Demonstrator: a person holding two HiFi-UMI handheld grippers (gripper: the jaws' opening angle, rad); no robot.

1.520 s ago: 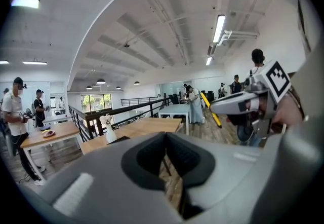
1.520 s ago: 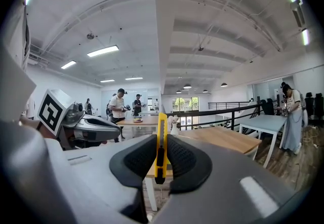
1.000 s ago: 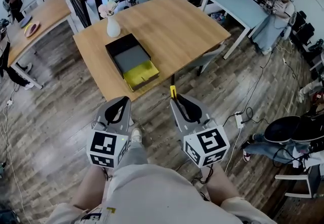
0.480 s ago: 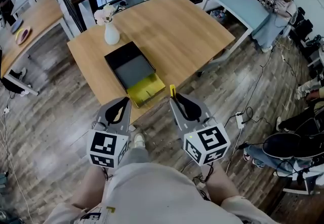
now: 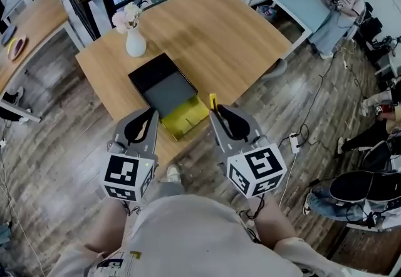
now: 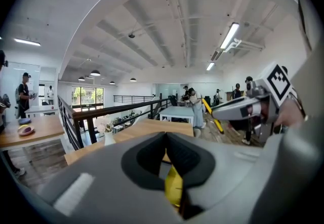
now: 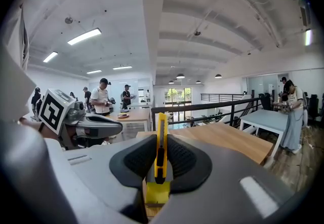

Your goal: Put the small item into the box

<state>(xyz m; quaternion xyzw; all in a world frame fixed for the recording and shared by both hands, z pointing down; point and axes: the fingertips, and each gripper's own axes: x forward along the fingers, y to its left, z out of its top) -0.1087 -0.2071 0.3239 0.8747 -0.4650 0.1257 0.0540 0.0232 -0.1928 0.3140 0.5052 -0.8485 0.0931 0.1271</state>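
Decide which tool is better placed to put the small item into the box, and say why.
Right. The right tool grips the yellow utility knife between its jaws, and in the head view it hovers close to the box. The left tool is shut on nothing.

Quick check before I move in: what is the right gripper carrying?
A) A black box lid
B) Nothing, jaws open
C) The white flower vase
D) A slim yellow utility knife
D: in the right gripper view, the right gripper has its jaws shut on the slim yellow utility knife, which stands upright between them and pokes out past their tips.
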